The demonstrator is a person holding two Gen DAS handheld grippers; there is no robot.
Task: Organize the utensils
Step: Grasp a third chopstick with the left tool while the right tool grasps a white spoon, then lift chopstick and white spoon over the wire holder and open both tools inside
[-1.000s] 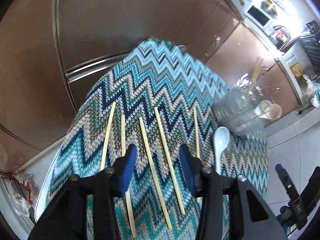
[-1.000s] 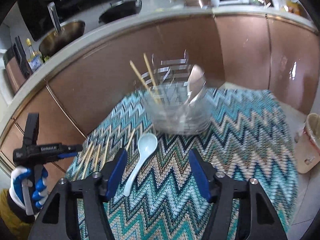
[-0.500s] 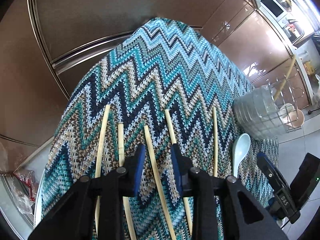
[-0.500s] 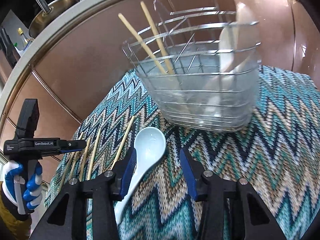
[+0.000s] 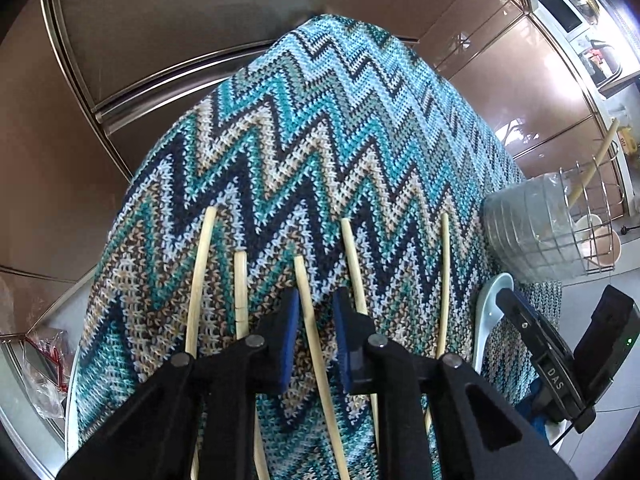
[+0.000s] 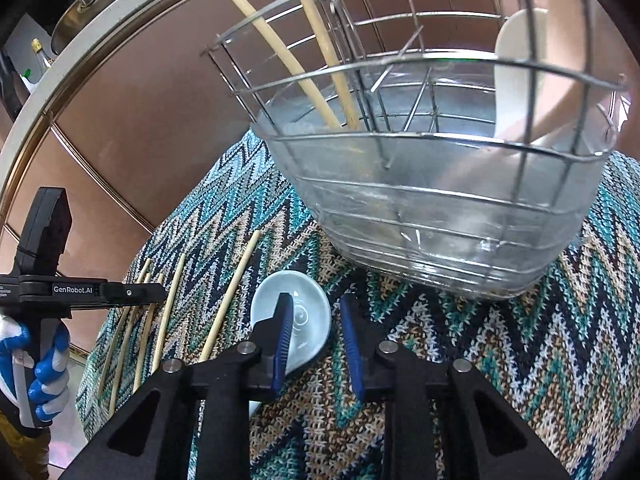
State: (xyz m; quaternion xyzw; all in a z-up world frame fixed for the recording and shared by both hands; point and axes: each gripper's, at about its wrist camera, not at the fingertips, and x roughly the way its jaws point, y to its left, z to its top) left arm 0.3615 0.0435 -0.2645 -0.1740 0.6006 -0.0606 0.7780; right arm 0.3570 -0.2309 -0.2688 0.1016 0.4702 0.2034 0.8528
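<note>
On the desk: a zigzag knitted cloth [image 5: 320, 128] covers the top, five chopsticks lie side by side on it, and a pale blue spoon [image 6: 304, 312] rests next to them, just in front of the wire basket [image 6: 440, 200].
Left hand-held gripper [image 5: 314, 320]: jaws closing down around the middle chopstick [image 5: 308, 312]; the stick runs between the blue pads, but a sliver of gap shows on each side, so no squeeze yet.
Right hand-held gripper [image 6: 314, 328]: jaws closing over the spoon's bowl; the left pad sits on the bowl, the right pad stands off its rim, so not gripped yet.
Basket: two chopsticks [image 6: 304, 60] lean in one compartment, a white spoon [image 6: 516, 72] stands in another.
Chopstick handling: looks light, thin and stiff, prone to roll on the knit; a pinch near mid-length should keep it level.
Spoon handling: looks ceramic, smooth, slippery and chippable; the rounded bowl may squirt out of flat pads, so the narrower handle seems the safer hold.
Risk: pads snagging the soft cloth.
</note>
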